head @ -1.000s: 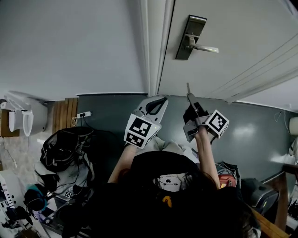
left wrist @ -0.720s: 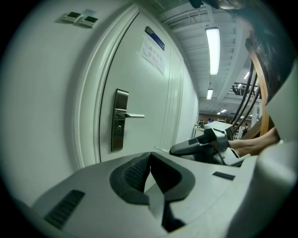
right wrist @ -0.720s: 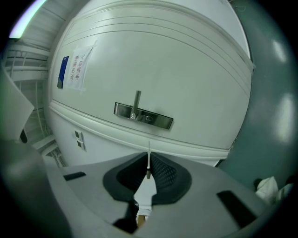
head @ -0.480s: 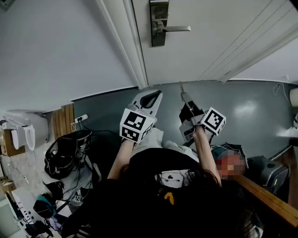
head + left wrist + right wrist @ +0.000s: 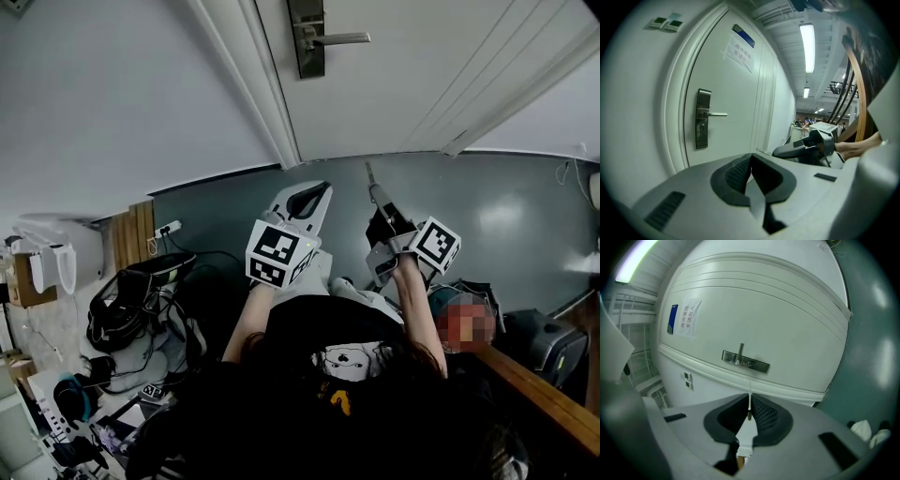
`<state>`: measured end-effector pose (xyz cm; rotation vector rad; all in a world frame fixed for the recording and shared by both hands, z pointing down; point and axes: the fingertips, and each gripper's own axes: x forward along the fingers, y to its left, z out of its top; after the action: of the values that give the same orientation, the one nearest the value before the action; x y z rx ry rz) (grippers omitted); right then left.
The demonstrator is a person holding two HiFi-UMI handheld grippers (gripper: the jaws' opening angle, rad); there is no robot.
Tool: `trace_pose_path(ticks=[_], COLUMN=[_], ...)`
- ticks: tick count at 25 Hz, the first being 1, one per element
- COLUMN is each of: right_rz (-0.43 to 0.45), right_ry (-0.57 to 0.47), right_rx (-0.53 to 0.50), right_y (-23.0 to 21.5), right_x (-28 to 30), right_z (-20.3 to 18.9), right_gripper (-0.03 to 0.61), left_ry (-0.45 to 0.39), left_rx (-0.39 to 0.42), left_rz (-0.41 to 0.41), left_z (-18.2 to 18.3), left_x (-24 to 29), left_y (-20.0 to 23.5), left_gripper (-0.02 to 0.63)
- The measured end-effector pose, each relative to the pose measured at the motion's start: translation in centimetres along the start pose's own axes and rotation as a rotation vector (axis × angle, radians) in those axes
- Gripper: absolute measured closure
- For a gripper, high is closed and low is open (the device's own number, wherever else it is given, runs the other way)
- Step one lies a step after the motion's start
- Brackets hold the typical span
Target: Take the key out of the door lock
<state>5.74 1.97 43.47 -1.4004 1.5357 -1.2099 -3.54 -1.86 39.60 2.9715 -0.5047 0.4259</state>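
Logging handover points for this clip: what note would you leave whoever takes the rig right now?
Left gripper: shut, empty.
Right gripper: shut on the key; blade sticks out past the fingers.
Lock: on the door, clear of both grippers, no key showing in it.
Done: key is out.
Left: likely just parking the key.

Right gripper (image 5: 382,201) holds key (image 5: 369,174), well apart from door lock (image 5: 307,37).
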Motion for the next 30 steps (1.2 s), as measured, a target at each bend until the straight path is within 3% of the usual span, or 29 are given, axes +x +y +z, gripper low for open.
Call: trace_pose_path(ticks=[2, 4, 9, 13, 18, 30], right_rz=[0.024, 0.019, -0.03, -0.045, -0.035, -0.069], right_ry=[0.011, 0.023, 0.052, 0.069, 0.078, 0.079], right_rx=[-0.012, -0.023, -0.049, -0.075, -0.071, -0.078], right_y=[4.0, 3.8, -5.6, -10.0, -6.1, -5.0], right_x=[-1.1, -1.1, 0.6, -0.2, -0.1, 0.7], right_z=[-0.2, -0.5, -1.4, -2.4, -2.0, -1.6], right_gripper=[0.557, 0.557, 0.557, 0.557, 0.557, 0.557], left_ry=[-0.002, 0.001, 0.017, 0.018, 0.046, 0.063], left_rx=[0.012, 0.001, -0.045, -0.07, -0.076, -0.085], left_rz=[0.015, 0.013, -0.01, -0.019, -0.028, -0.074], left_z=[3.2, 2.7, -6.0, -10.8, -7.8, -6.8], left_x=[-2.4, -2.4, 2.7, 4.5, 3.3, 3.7], left_y=[-0.9, -1.1, -0.2, -1.3, -0.9, -0.6], left_gripper=[0.606, 0.606, 0.606, 0.606, 0.606, 0.606])
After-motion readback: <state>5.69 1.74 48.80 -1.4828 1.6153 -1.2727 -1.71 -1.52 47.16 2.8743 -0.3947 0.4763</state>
